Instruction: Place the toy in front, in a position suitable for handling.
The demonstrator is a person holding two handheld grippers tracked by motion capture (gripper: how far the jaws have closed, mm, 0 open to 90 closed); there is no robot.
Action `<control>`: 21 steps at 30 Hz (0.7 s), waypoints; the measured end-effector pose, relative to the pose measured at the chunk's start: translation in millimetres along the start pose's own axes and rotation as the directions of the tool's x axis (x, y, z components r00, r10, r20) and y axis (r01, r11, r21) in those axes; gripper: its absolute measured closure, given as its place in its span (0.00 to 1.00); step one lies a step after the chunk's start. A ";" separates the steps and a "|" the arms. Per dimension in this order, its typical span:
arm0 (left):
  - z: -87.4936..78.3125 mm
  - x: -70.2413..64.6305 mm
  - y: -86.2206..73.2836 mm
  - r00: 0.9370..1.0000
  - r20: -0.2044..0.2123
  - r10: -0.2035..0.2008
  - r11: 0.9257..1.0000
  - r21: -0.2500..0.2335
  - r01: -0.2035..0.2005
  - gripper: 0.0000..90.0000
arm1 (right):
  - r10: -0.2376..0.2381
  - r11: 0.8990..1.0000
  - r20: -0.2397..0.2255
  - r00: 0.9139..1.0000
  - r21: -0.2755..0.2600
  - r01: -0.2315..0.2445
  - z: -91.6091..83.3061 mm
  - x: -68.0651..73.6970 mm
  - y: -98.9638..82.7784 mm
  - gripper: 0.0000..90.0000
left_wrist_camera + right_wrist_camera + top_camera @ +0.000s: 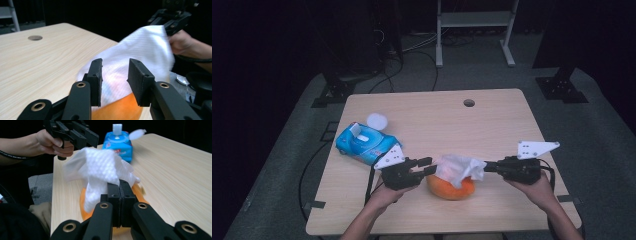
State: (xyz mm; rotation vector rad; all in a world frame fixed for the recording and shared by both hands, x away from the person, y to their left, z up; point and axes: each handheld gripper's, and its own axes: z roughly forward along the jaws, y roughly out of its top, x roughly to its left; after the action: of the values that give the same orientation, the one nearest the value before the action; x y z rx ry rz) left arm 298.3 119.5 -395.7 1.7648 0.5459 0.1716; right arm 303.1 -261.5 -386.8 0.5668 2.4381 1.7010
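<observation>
Both tongs meet low in the middle of the high view, over an orange bowl-like thing [451, 189] with a white wipe [458, 167] draped on it. My right tongs [487, 166] come in from the right of that frame, jaws pressed together on the wipe's right edge; in the right gripper view the two pads stand flush with the cloth bunched between and above them [100, 170], so they are clamped on the wipe. My left tongs [428, 166] reach in from the left, and in the left gripper view their jaws stand a little apart, with the wipe [140, 50] lying just beyond and between them; I cannot tell whether the pads touch it, and they are not pressing on it. The wipe stretches from the gap of my left tongs up toward the upper right of that frame, where the right tongs [172, 26] pinch its far corner. The orange thing [117, 110] shows below the cloth at the bottom of that frame.

Farther out, in the left middle of the high view, a blue pack of wipes [364, 142] lies on the table [492, 125], with its white lid [377, 120] flipped open at its top edge.
</observation>
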 end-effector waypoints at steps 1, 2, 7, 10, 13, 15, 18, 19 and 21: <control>1.2 0.7 -1.5 1.000 -0.005 0.008 1.000 0.011 -0.008 0.70 | 0.001 1.000 0.003 1.000 0.002 -0.001 -3.4 -1.0 -2.0 0.98; 2.9 0.9 -3.3 1.000 -0.008 0.010 1.000 0.020 -0.010 0.70 | 0.004 1.000 0.007 1.000 0.007 -0.004 -7.2 -1.9 -4.6 0.98; 16.5 0.3 -13.7 0.999 -0.014 0.033 0.996 0.081 -0.032 0.68 | 0.023 0.997 0.039 0.999 0.068 -0.026 -13.4 -5.1 -15.0 0.98; 21.5 -0.4 -16.6 0.999 -0.015 0.047 0.994 0.100 -0.045 0.67 | 0.027 0.996 0.041 0.999 0.085 -0.030 -10.9 -5.5 -16.4 0.96; 26.4 -0.9 -18.9 0.998 -0.018 0.061 0.991 0.120 -0.058 0.67 | 0.007 0.996 0.027 1.000 0.092 -0.010 -2.3 -1.9 -9.0 0.92; 26.7 -0.9 -18.9 0.998 -0.021 0.063 0.991 0.120 -0.060 0.68 | 0.002 0.996 0.024 1.000 0.093 -0.004 -0.2 -1.2 -6.6 0.92; 27.2 -1.2 -19.2 0.997 -0.020 0.068 0.990 0.122 -0.065 0.68 | -0.035 0.994 0.005 0.999 0.107 0.034 15.0 3.8 8.4 0.90; 28.6 -2.0 -20.8 0.998 -0.015 0.067 0.990 0.123 -0.064 0.67 | -0.049 0.992 -0.001 0.999 0.119 0.049 21.5 5.1 13.4 0.90; 29.9 -3.1 -22.5 0.998 -0.009 0.067 0.990 0.124 -0.065 0.68 | -0.064 0.988 -0.015 0.998 0.139 0.066 33.9 7.2 20.9 0.90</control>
State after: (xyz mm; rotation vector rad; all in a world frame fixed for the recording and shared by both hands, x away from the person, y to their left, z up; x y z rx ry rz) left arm 301.3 95.6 -424.5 1.9046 0.5174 0.1997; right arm 311.6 -222.7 -379.0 0.4886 2.5678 1.5223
